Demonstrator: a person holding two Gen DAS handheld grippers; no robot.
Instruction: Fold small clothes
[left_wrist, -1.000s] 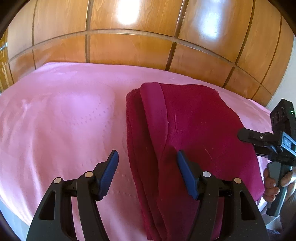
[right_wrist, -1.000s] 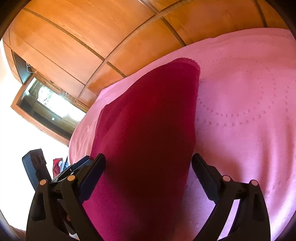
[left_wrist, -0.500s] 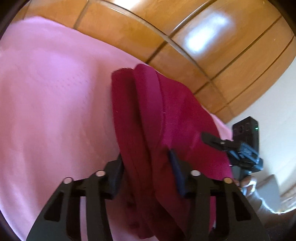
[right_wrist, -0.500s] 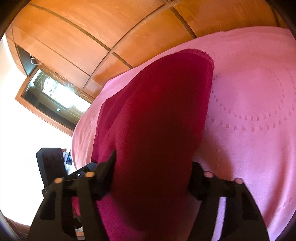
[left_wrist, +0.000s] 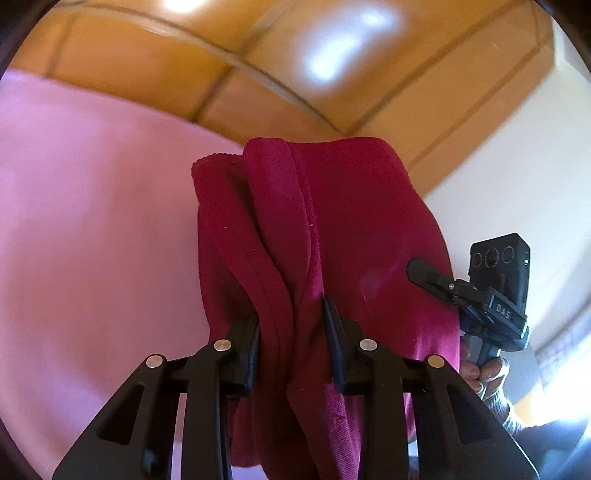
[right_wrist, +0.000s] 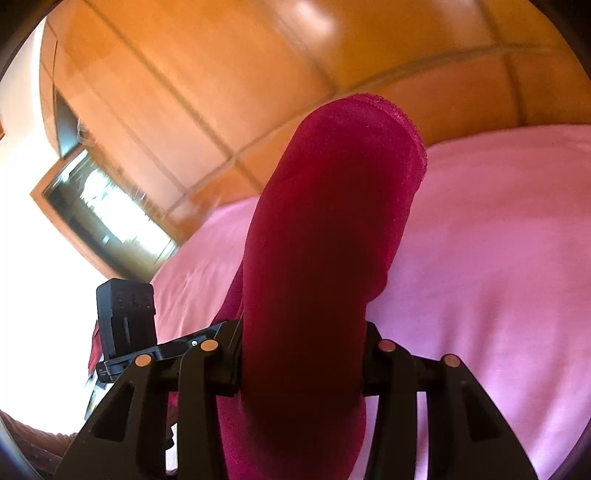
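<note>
Left wrist view is showing the left gripper (left_wrist: 293, 343) with its jaws closing on the near end of a folded dark red garment (left_wrist: 343, 229); both pads are pressing into bunched layers of the cloth, so it is gripping the garment. The garment is stretching away from the gripper over a pink bedsheet (left_wrist: 92, 236), its far folded edge lying toward the wooden wall panels (left_wrist: 155, 66) behind the bed. On the garment's right side, the right gripper (left_wrist: 436, 280) is sitting against the cloth's edge, with a person's hand (left_wrist: 480, 373) wrapping its handle.

In the right wrist view the right gripper (right_wrist: 301, 354) is also closing its jaws, and the thick red roll of garment (right_wrist: 332, 229) is filling the whole gap between them, pressed on both sides. From here the garment is rising above the bedsheet (right_wrist: 498, 258), its far end showing a thin trimmed hem. To the garment's left, the left gripper (right_wrist: 177, 345) is partly showing, with a bright window (right_wrist: 99, 206) beyond it.
</note>
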